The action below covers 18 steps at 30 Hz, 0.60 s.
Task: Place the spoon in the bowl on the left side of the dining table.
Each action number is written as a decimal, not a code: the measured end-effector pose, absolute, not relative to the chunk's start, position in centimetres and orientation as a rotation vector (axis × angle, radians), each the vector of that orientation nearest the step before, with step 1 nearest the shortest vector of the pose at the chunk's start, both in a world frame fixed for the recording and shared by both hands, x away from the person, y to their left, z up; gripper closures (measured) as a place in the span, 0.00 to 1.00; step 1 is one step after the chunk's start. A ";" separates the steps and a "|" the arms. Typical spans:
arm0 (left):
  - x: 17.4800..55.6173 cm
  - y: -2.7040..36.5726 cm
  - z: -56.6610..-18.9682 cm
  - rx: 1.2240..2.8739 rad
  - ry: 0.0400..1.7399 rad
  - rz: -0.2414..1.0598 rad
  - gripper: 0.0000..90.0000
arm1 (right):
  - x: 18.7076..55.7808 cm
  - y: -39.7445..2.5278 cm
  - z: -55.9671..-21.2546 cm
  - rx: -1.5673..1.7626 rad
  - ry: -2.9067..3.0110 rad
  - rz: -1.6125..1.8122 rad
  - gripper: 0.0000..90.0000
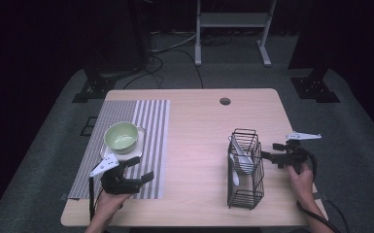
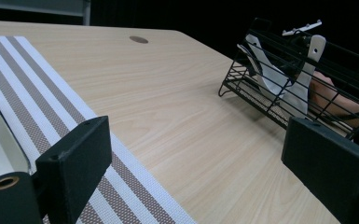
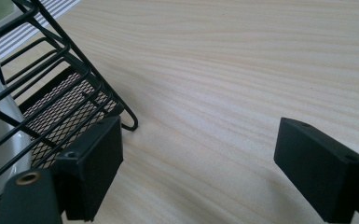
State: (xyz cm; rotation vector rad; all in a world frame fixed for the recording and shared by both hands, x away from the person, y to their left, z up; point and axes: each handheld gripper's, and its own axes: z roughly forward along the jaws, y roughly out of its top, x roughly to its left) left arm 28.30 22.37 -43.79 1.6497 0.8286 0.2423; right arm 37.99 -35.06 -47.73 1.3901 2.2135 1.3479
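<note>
Inspecting the table, we find both grippers wide open and empty: left gripper (image 1: 135, 171) at lower left beside the green bowl (image 1: 121, 135), right gripper (image 1: 268, 151) against the wire basket (image 1: 245, 167) holding white spoons (image 1: 241, 158). Nothing appears transferred yet.

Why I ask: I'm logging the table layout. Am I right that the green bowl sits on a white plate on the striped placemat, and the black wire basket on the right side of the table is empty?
Not quite: the black wire basket is not empty. It holds white spoons, as the high view shows. The green bowl does sit on the white plate on the striped placemat.
</note>
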 end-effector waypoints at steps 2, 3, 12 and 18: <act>28.4 22.1 -43.7 1.649 0.833 0.234 0.08 | 38.0 -35.0 -47.7 1.386 2.214 1.346 0.16; 28.4 22.1 -43.7 1.649 0.833 0.234 0.08 | 38.0 -35.0 -47.7 1.385 2.214 1.345 0.16; 28.8 20.8 -43.3 1.688 0.812 0.208 0.08 | 38.0 -34.9 -47.7 1.389 2.223 1.325 0.15; 29.2 19.7 -42.7 1.692 0.792 0.198 0.08 | 38.1 -34.8 -47.8 1.393 2.228 1.318 0.15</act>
